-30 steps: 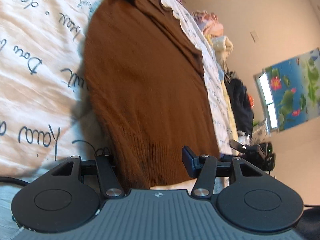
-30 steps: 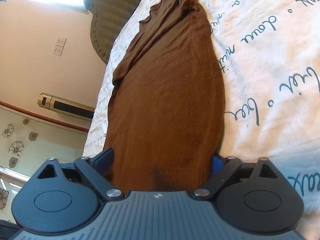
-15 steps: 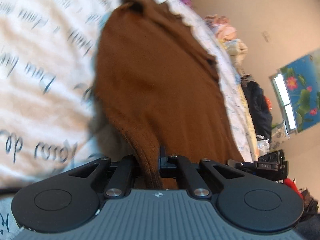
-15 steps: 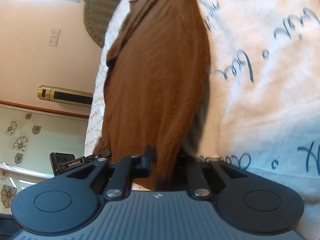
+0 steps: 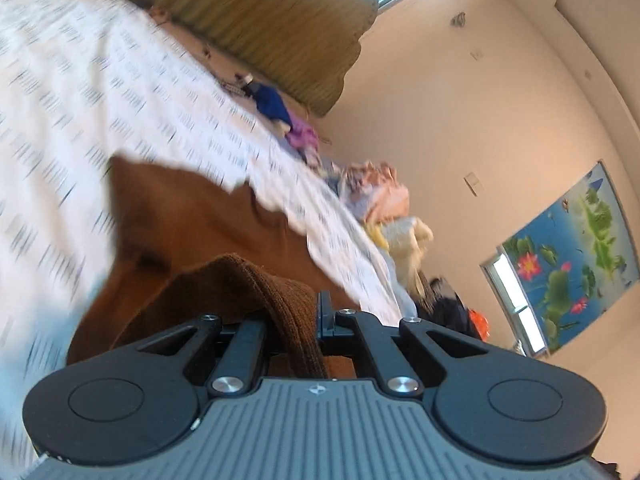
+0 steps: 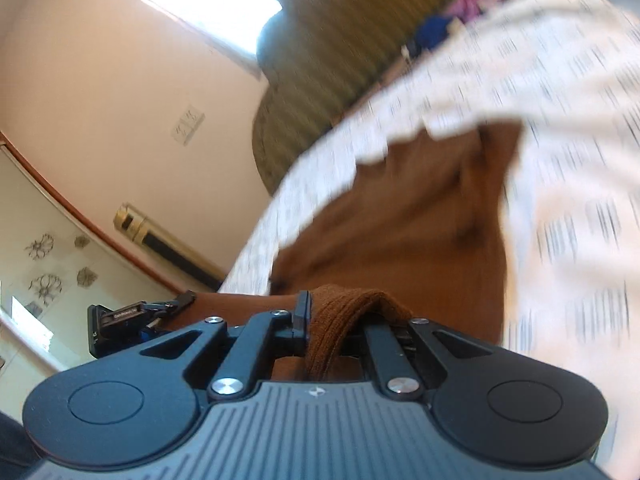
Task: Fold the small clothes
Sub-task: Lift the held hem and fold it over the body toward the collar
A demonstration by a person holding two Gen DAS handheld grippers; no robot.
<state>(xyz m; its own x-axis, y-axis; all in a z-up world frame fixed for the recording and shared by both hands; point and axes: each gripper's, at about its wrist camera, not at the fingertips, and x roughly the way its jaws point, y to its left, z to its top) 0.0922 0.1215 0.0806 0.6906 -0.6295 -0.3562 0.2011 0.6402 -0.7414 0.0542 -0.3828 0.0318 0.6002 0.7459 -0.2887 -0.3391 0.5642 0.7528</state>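
Gripping the ribbed hem of the brown knit garment point(image 5: 208, 224), the left gripper point(image 5: 308, 320) is clenched on a bunched fold of fabric at the near edge of the left wrist view. The right gripper point(image 6: 336, 320) is likewise clenched on a second fold of the same hem in the right wrist view. Both pinched folds stand raised above the white printed bedsheet point(image 5: 80, 80), while the garment body lies on the sheet beyond the grippers, its far end pointing toward the olive headboard point(image 5: 260, 20).

Risk 1: uneven hold. Each grip takes only a narrow bunch of hem. If one fold slips free, that corner drops and the fold line goes askew.

Risk 2: dragging. The far end rests on the sheet. Carrying the hem across too low is likely to push the body along and wrinkle it rather than double it over.

Risk 3: mismatched travel. If one gripper leads the other, the hem lands crooked against the far end.

Risk 4: overshoot. A pile of loose clothes point(image 5: 380, 200) lies at the far right edge of the bed; a long sweep could carry the garment toward it.
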